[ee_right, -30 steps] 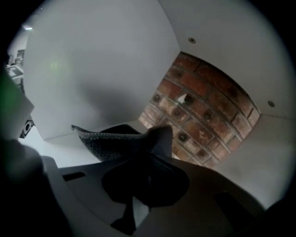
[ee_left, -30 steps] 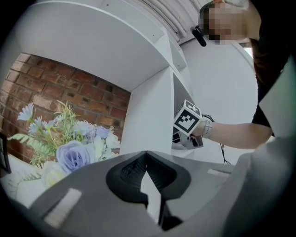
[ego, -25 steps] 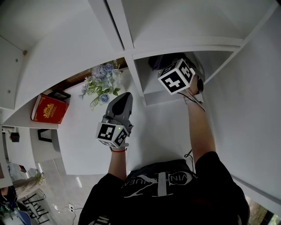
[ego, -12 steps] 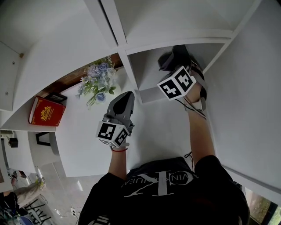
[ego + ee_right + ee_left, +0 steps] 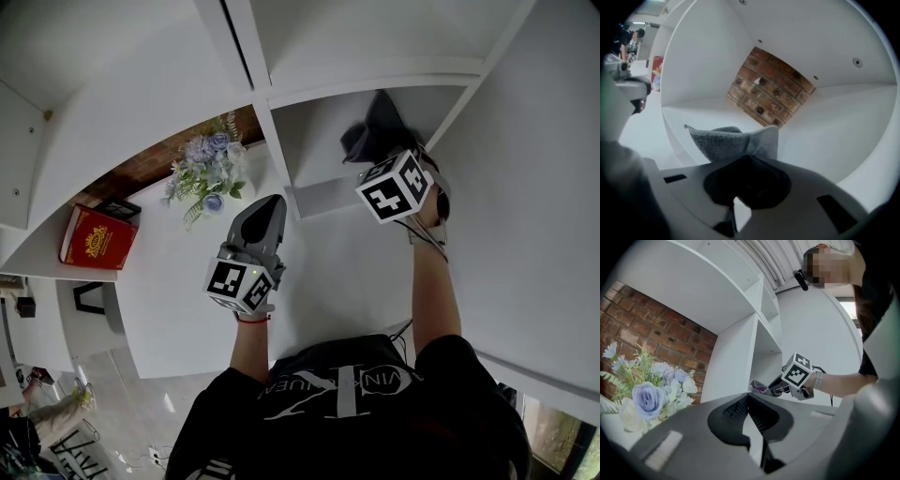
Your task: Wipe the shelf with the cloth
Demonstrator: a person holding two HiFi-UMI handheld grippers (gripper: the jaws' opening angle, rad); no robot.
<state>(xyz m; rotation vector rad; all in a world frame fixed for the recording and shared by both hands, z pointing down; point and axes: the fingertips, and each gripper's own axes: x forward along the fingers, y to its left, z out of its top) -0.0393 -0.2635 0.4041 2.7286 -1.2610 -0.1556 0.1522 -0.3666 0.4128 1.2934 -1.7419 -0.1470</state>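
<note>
Grey cloth is clamped in the closed right gripper inside the shelf compartment, upper centre of the head view; both have been carried rightward, away from the partition; bare floor is left beside it; the left gripper is held outside, jaws together, empty.

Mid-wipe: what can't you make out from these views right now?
- Head view: where the cloth meets the shelf is hidden behind the right gripper and its cube.
- Right gripper view: the cloth's underside is cut off by the gripper's own body.
- Head view: print on the red book is too small to read.
- Dust on the shelf: too fine in any view.
</note>
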